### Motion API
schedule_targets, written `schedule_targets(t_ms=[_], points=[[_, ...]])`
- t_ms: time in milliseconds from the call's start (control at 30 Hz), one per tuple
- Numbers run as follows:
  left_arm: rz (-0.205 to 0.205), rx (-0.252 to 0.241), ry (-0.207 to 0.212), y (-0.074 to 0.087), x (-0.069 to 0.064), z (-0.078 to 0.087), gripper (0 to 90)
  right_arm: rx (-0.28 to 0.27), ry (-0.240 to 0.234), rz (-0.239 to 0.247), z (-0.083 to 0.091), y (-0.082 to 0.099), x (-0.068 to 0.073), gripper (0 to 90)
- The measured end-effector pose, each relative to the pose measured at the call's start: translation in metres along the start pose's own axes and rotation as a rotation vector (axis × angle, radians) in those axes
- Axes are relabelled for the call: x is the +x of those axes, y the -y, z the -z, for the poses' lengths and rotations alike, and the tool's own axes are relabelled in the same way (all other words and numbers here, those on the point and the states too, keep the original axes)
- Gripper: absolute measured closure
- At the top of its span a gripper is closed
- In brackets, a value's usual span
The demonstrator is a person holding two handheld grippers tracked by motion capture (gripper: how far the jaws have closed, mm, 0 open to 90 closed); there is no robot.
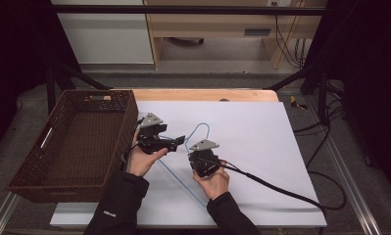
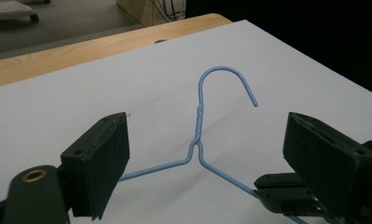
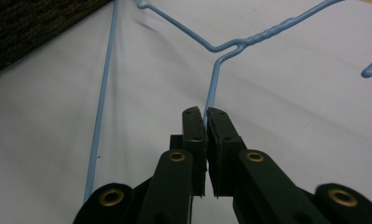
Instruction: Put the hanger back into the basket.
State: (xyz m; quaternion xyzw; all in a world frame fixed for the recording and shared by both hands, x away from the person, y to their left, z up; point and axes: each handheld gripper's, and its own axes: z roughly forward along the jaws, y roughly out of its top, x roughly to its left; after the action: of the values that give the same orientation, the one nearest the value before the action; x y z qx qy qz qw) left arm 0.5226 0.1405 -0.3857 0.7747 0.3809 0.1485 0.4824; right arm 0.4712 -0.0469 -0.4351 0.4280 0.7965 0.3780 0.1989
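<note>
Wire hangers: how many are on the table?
1. The blue wire hanger lies on the white table cover, right of the wicker basket; the right hand-held gripper is clamped on one of its shoulder wires. Nothing suggests another hidden one.

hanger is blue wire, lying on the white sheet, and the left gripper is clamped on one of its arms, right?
Not quite: the right gripper is the one clamped on an arm of the hanger, as the right gripper view shows. The left gripper is open. It is blue wire on the white sheet.
</note>
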Motion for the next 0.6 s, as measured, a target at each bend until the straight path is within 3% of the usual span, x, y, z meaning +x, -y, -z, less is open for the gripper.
schedule_targets(t_ms=[167,367,500,600], points=[[-0.012,0.041,0.013,-0.001,0.003,-0.017,16.7,-0.007,-0.002,0.012,0.000,0.001,0.000,87.4],[-0.030,0.091,0.012,0.001,0.005,-0.035,23.4,0.000,-0.007,-0.008,0.000,0.002,0.002,87.4],[-0.057,0.123,0.030,0.000,0.004,-0.044,29.9,-0.010,-0.006,0.026,-0.001,0.003,0.000,87.4],[-0.079,0.148,0.033,-0.002,0.000,-0.052,33.5,-0.008,-0.008,0.018,0.000,0.003,0.001,87.3]])
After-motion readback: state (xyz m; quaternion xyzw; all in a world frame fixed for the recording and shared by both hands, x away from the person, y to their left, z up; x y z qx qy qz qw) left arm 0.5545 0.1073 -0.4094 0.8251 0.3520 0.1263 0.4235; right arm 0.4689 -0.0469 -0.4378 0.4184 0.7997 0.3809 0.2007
